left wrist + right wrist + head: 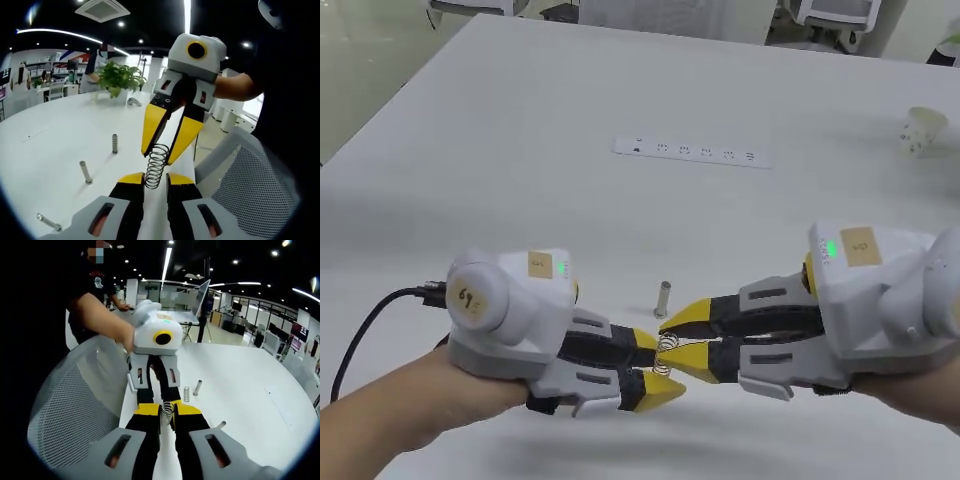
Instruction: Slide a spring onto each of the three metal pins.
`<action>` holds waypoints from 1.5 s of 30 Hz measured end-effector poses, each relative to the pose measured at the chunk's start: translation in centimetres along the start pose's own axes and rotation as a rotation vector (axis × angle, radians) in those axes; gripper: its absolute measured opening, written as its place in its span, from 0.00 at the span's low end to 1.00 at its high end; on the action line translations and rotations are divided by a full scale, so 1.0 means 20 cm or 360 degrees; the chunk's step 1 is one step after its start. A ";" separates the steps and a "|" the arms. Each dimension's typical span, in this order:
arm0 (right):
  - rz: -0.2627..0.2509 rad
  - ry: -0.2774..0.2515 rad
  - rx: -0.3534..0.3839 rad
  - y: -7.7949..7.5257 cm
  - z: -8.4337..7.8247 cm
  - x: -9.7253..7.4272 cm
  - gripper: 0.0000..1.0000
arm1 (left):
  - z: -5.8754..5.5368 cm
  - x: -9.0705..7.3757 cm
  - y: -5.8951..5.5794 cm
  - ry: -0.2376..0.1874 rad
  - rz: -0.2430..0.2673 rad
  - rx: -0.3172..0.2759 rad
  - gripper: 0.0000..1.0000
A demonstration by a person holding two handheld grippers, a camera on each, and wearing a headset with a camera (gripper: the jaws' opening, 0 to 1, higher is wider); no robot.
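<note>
Head view: spring [666,355] mostly hidden between yellow fingers [705,362] of both grippers. Left gripper view: spring lower end buried inside left gripper [155,179]; right gripper [159,157] contact with coil unclear. Right gripper view: one pin [220,425] lower end hidden behind fingers. Cable [362,330] cut off at left edge.

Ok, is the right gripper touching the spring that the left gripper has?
Touching. In the left gripper view, the right gripper's yellow tips press against the upper coils of the spring, while the left gripper pinches its lower end.
</note>
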State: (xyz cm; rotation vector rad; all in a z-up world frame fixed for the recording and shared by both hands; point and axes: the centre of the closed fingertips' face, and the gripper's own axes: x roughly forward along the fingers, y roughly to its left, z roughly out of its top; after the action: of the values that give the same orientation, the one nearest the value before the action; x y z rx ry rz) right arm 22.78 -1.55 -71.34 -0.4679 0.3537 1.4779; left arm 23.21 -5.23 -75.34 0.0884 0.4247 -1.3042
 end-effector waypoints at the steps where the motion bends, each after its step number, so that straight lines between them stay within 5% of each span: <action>1: -0.0003 -0.0001 0.0001 0.00 0.00 0.00 0.07 | 0.00 0.00 0.00 -0.0001 0.0002 -0.0003 0.09; 21: -0.0011 0.0014 -0.0025 -0.01 0.01 -0.01 0.07 | 0.01 -0.03 0.05 -0.0019 0.0073 -0.0019 0.20; 45: -0.0056 0.0042 -0.0013 -0.04 -0.03 -0.01 0.07 | -0.08 -0.20 0.14 -0.0001 0.0253 -0.0116 0.56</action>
State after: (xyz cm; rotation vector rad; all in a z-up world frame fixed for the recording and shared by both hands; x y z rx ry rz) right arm 23.59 -2.11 -71.72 -0.4981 0.3584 1.4408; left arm 24.56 -0.32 -75.83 0.0594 0.4552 -1.1317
